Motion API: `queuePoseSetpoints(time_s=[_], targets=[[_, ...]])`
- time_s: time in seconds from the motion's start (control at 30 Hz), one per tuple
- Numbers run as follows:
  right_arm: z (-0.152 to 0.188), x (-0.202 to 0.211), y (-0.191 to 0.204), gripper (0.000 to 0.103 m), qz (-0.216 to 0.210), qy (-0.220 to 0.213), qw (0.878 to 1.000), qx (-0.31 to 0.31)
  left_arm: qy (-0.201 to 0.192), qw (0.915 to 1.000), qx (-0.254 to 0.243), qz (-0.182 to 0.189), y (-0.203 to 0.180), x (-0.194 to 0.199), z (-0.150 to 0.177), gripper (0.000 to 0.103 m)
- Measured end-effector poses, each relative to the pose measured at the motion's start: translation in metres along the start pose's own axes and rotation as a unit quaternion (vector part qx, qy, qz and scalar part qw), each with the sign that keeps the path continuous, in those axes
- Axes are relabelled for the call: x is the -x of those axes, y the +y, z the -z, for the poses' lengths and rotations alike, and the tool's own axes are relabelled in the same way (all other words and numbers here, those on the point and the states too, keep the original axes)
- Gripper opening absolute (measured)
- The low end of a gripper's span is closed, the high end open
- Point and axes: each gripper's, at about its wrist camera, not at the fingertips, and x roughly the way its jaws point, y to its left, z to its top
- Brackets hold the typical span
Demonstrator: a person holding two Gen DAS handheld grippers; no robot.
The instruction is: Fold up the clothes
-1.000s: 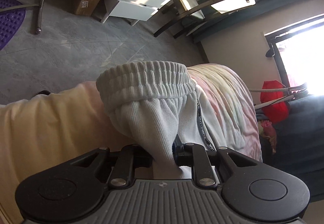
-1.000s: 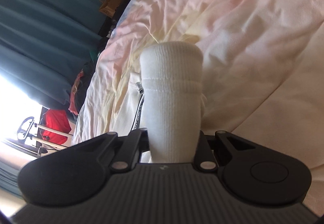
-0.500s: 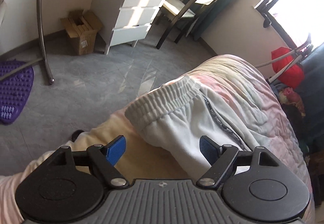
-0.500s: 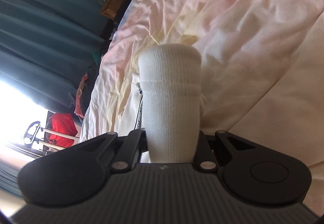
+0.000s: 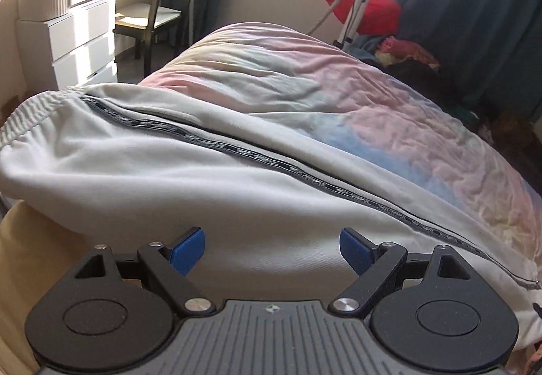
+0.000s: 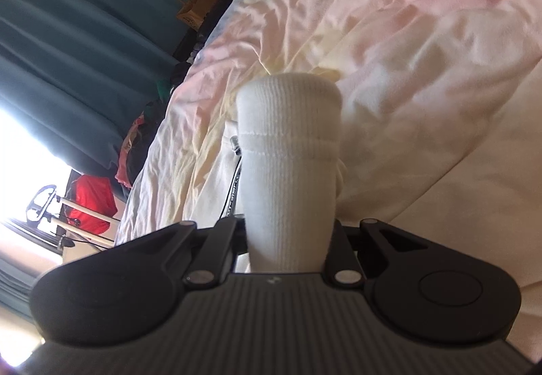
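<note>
White sweatpants [image 5: 203,178] with a dark side stripe [image 5: 271,161] lie stretched along the pastel bedspread [image 5: 372,97], their elastic waistband [image 5: 30,110] at the far left. My left gripper [image 5: 272,248] hovers over the pants fabric with its jaws opening wide. Its blue pads [image 5: 188,248] stand clear of the cloth and grip nothing. In the right wrist view, my right gripper [image 6: 288,232] is shut on the ribbed ankle cuff [image 6: 288,137] of the pants, which sticks up between the fingers and hides their tips.
White drawers [image 5: 78,36] and a dark chair [image 5: 159,12] stand beyond the bed's left end. A red bag [image 5: 369,12] hangs on a metal stand by the window, with piled clothes and dark curtains [image 5: 474,2] along the bed's far side.
My left gripper let go of the bunched waistband, opened wide, rolled and swung along the bed; the pants now lie spread flat. The right gripper kept still on the cuff.
</note>
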Motion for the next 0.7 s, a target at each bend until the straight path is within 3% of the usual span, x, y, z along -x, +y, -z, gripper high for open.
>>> queuePoseSetpoints(time_s=[0.13,0.2,0.43,0.53,0.7], targets=[[0.003,0.000,0.004,0.015,0.009,-0.009,1.000,0.012,-0.039,0.9940,-0.093,-0.040,-0.044,-0.030,0.024,0.094],[0.005,0.002,0.013,0.015,0.017,-0.016,0.998,0.055,-0.053,0.9883,-0.129,-0.061,-0.052,-0.043,0.037,0.100],[0.018,0.014,0.054,0.015,0.042,-0.058,0.978,0.195,-0.041,0.9868,-0.139,-0.073,-0.047,-0.064,0.053,0.103],[0.027,0.021,0.075,0.015,0.050,-0.084,0.960,0.262,-0.044,0.9860,-0.138,-0.081,-0.048,-0.064,0.054,0.103],[0.062,0.050,0.126,0.015,0.036,-0.150,0.902,0.404,-0.041,0.9872,-0.134,-0.077,-0.045,-0.061,0.051,0.103]])
